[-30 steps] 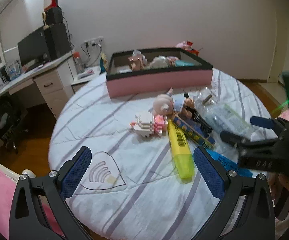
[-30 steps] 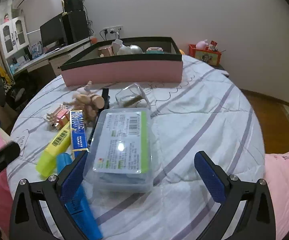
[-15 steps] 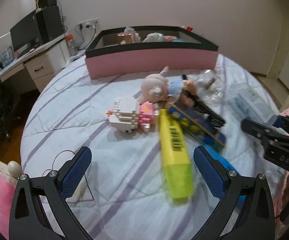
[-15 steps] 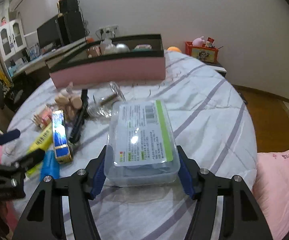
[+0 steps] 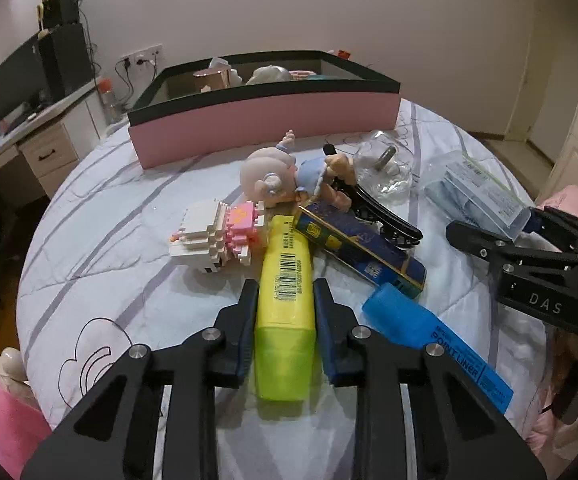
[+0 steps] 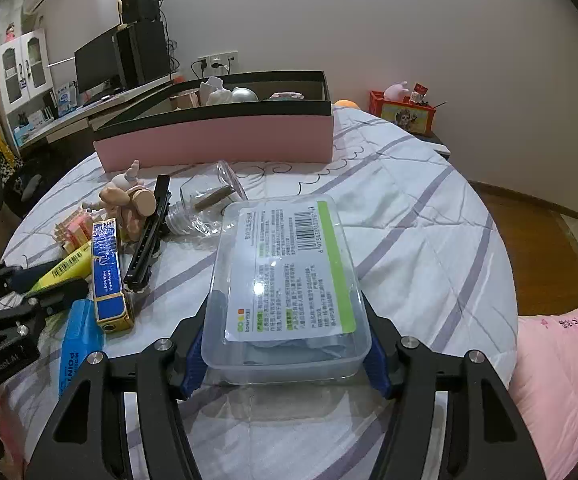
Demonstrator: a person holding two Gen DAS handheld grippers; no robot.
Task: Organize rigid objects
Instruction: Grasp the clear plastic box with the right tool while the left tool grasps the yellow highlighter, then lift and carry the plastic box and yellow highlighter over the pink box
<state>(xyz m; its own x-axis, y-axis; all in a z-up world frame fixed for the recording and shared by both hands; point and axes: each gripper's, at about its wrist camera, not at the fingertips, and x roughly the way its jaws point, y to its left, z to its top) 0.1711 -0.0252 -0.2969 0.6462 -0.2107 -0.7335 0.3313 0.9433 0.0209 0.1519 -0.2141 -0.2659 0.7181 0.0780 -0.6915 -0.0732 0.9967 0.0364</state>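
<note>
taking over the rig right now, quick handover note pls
Left gripper: shut on the yellow highlighter, which lies on the bedspread.
Right gripper: shut on the clear plastic box, also resting on the bedspread.
Pink storage box at the far side already holds a few items.
Left: carry both held things to the storage box, then the blue marker, blue tin, black clip, doll, block toy and glass bottle.
</note>
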